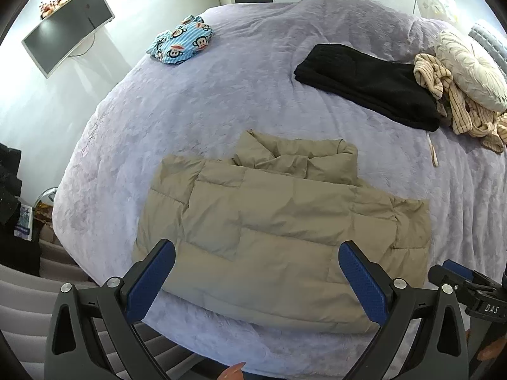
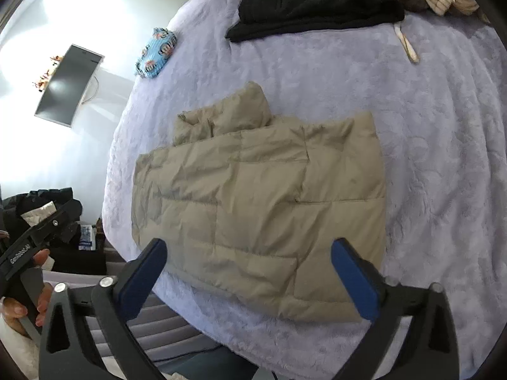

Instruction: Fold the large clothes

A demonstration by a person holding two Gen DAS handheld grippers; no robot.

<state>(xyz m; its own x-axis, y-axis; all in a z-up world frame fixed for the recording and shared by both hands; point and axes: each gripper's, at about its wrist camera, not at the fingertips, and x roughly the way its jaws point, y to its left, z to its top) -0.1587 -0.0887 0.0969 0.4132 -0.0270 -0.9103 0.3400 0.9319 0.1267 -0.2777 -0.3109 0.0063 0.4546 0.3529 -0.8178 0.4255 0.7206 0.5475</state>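
Observation:
A beige quilted puffer jacket (image 1: 279, 221) lies folded into a rough rectangle on the lavender bed (image 1: 221, 101), with its collar bunched at the far edge. In the right wrist view the same jacket (image 2: 259, 202) fills the middle. My left gripper (image 1: 256, 253) hovers over the jacket's near edge, open wide, with nothing between its blue pads. My right gripper (image 2: 248, 250) is also open wide above the near edge and holds nothing. The right gripper's tip (image 1: 456, 269) shows at the lower right of the left wrist view.
A folded black garment (image 1: 367, 82) lies at the far right, beside a heap of striped beige cloth (image 1: 456, 107) and a round pillow (image 1: 469, 66). A blue cartoon-print bundle (image 1: 180, 41) sits far left. A monitor (image 1: 66, 28) hangs on the wall. Dark clutter (image 1: 12, 196) stands left of the bed.

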